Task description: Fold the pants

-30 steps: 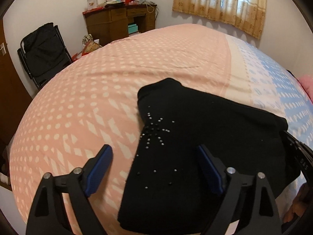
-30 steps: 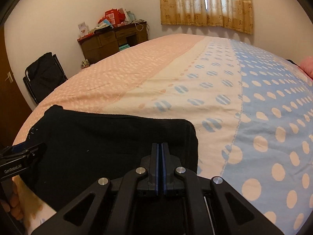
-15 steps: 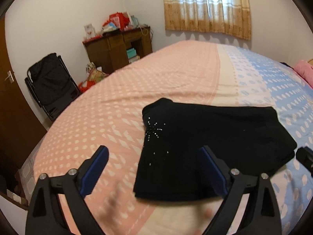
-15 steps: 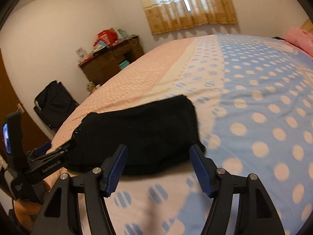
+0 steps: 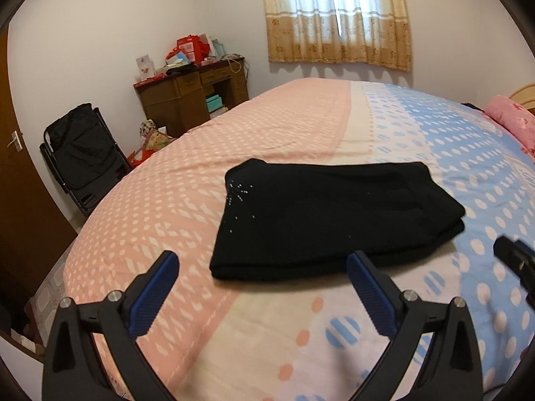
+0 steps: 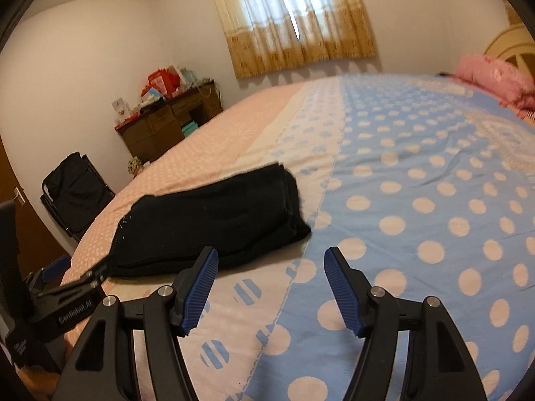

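Pants [image 5: 337, 220] lie folded in a compact stack on bed [image 5: 267, 327]. Left gripper [image 5: 260, 287] and right gripper [image 6: 271, 287]: jaws apart, empty, clear of cloth. Folding looks finished; next, if anything, withdraw.

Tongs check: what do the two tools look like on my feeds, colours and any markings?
Both the left tongs and the right tongs are matte black frames with triangular cut-outs and silver bolt heads. Their fingers carry ribbed blue pads. In the right wrist view, the left tool's side bears white "GenRobot.AI" lettering. No cables show.

Black hand-held gripper [image 6: 271, 267] frames, blue ribbed pads [image 6: 341, 287], silver screws.
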Available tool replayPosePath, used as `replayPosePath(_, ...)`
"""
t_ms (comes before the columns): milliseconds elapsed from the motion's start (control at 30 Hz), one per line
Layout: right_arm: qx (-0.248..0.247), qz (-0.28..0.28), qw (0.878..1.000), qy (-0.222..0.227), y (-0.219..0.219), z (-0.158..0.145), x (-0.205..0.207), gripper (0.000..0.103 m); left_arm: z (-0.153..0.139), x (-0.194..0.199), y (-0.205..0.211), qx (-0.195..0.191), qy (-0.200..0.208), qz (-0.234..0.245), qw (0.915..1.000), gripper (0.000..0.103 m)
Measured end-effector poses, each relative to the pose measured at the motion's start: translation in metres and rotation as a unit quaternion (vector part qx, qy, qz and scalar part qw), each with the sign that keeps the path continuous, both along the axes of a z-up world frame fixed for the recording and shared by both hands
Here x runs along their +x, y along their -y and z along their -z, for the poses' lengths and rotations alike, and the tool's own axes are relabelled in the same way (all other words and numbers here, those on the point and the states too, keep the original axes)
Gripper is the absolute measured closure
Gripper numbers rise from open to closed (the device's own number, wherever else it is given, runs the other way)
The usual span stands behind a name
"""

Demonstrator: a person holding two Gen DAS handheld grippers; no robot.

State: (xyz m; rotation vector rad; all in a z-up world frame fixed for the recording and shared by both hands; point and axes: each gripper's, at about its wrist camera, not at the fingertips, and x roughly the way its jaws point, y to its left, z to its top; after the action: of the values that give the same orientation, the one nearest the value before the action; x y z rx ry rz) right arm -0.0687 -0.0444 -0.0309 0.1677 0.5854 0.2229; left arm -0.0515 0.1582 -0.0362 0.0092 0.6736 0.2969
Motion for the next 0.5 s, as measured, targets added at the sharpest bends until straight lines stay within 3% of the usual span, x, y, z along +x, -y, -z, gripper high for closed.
replayPosePath(200,-0.009,0.010,0.999,0.047,-0.001,-0.019,-0.020,0.035,-0.009,-0.017,0.002,0.000,0.020,0.000,0.9998,0.000)
replayPosePath(500,-0.003,0.008,0.999,0.054,-0.001,-0.025,-0.031,0.034,-0.016,-0.032,0.005,0.021,0.028,-0.019,0.9992,0.000)
